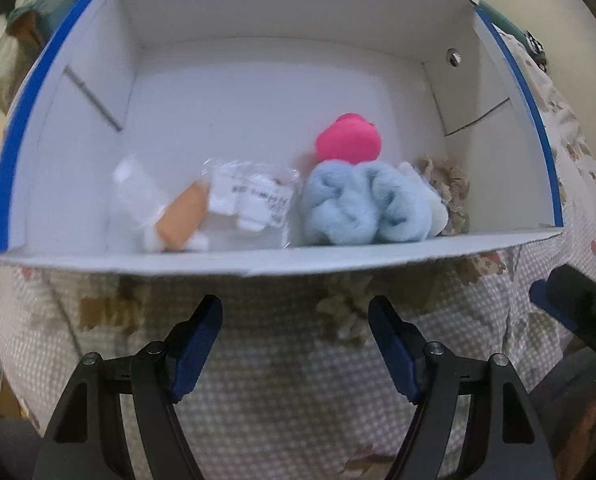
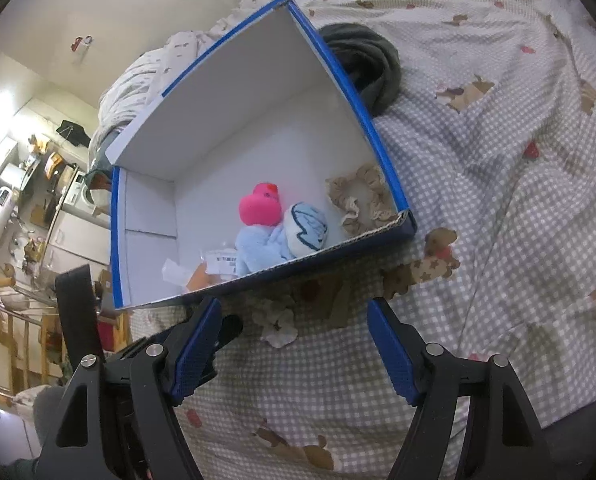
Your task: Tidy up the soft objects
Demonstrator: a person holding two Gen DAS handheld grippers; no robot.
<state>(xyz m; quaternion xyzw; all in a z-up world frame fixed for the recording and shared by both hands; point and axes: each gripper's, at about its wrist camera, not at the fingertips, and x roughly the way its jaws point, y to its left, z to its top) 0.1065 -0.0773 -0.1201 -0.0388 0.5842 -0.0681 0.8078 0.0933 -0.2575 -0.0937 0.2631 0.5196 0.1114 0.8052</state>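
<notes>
A blue-edged white cardboard box (image 1: 258,80) stands open on the bed; it also shows in the right wrist view (image 2: 234,100). Inside lie a pink plush (image 1: 348,138), a light blue fluffy item (image 1: 362,202), a beige scrunchie (image 1: 450,192) and a clear packet with an orange piece (image 1: 218,206). The right wrist view shows the pink plush (image 2: 260,204), the blue item (image 2: 270,246), a white-blue ball (image 2: 308,226) and the scrunchie (image 2: 360,200). My left gripper (image 1: 296,344) is open and empty in front of the box. My right gripper (image 2: 294,346) is open and empty near the box's corner.
A checked bedsheet with animal prints (image 2: 498,160) covers the bed. A dark grey rolled cloth (image 2: 366,60) lies behind the box. Shelves and kitchen clutter (image 2: 30,200) stand off the bed's left side. The right gripper's tip (image 1: 578,304) shows at the right of the left wrist view.
</notes>
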